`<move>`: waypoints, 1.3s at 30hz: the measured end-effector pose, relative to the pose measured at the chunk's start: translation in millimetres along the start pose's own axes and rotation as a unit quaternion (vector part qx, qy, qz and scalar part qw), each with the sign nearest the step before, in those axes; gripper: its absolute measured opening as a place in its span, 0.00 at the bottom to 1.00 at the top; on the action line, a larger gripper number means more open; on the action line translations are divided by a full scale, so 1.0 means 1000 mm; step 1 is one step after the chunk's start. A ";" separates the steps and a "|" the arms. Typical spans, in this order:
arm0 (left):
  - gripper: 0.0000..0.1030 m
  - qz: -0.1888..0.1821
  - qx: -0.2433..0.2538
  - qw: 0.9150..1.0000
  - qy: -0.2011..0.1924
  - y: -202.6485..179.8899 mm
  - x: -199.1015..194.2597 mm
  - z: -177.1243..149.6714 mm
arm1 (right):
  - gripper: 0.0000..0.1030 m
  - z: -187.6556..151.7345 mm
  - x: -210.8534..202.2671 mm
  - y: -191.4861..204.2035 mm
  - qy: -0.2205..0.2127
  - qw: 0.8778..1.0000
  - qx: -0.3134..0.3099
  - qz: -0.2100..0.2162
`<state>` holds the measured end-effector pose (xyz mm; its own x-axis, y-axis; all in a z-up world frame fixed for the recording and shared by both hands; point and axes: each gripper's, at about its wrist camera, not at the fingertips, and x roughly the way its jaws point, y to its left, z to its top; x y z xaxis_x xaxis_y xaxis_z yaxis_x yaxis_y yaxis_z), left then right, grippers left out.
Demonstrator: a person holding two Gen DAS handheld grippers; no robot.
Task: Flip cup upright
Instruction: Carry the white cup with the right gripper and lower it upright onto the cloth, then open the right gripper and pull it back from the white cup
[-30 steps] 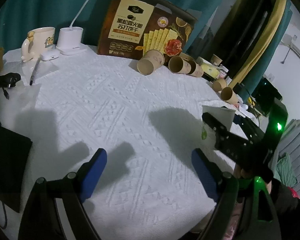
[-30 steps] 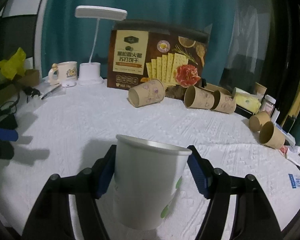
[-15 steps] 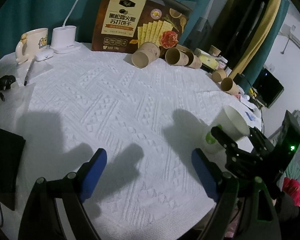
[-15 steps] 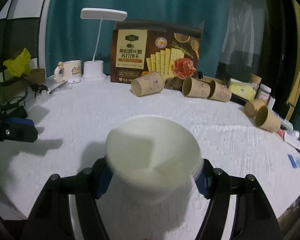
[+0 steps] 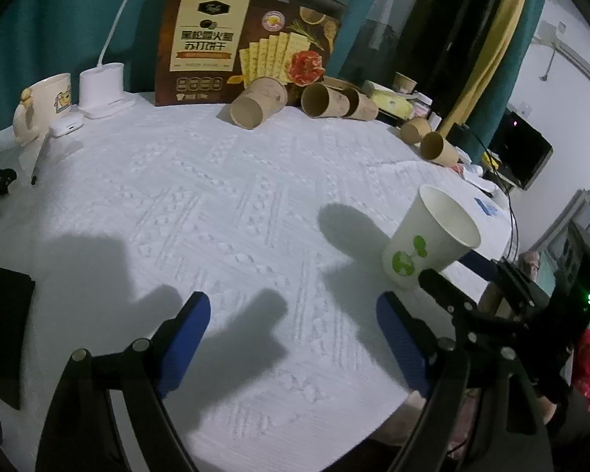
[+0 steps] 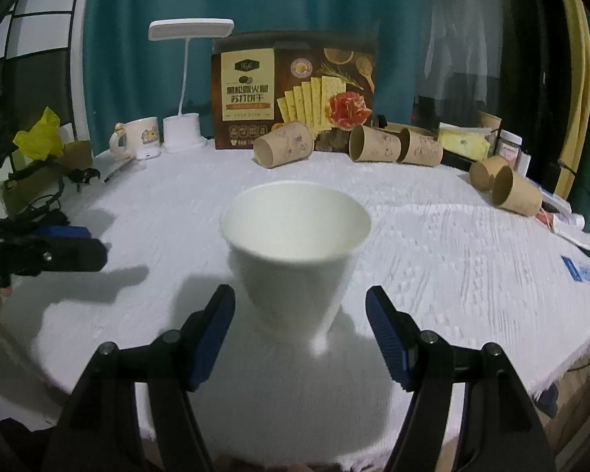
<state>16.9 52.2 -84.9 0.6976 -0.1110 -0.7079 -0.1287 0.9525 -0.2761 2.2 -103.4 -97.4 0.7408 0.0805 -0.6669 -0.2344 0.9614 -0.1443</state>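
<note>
A white paper cup (image 6: pixel 295 267) with a green print (image 5: pixel 407 255) stands mouth up on the white tablecloth (image 5: pixel 216 196), near the table's right edge. My right gripper (image 6: pixel 299 291) flanks the cup's narrow base. Its blue pads (image 6: pixel 216 326) stand apart from the cup wall, with a gap on each side. In the left wrist view the right gripper (image 5: pixel 448 267) reaches the cup from the right. My left gripper (image 5: pixel 291 299) hovers open over bare cloth to the left of the cup, with nothing between its fingers. It also shows in the right wrist view as the left gripper (image 6: pixel 78 246).
Several brown paper cups lie on their sides at the back (image 6: pixel 283 143) and back right (image 6: pixel 515 194). A cracker box (image 6: pixel 291 90), a white desk lamp (image 6: pixel 190 29) and a mug (image 6: pixel 137 137) line the far edge. A black flat object (image 5: pixel 4 314) lies at the left edge.
The cup was clamped between the right pads, then swung round in a blur. It now sits mouth up, further forward, free of the pads. Both grippers shifted sideways.
</note>
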 end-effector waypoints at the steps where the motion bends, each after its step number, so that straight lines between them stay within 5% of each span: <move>1: 0.84 0.000 0.003 1.000 0.000 -0.003 0.000 -0.001 | 0.65 -0.003 -0.004 -0.001 0.001 1.000 0.003 0.001; 14: 0.84 -0.005 0.044 0.999 -0.012 -0.036 -0.014 -0.008 | 0.65 -0.017 -0.047 -0.024 0.020 0.998 0.055 -0.020; 25: 0.84 -0.019 0.095 0.992 -0.085 -0.071 -0.052 -0.006 | 0.65 0.002 -0.098 -0.040 0.014 0.996 0.076 -0.049; 39: 0.84 -0.017 0.162 0.962 -0.219 -0.114 -0.125 0.012 | 0.65 0.045 -0.175 -0.041 -0.057 0.994 0.057 -0.074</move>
<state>-47.5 -38.8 43.0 0.9365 -0.0808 -0.3412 0.0760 0.9967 -0.0273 -90.2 -145.2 58.1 0.8304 -0.0415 -0.5557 -0.0494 0.9878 -0.1475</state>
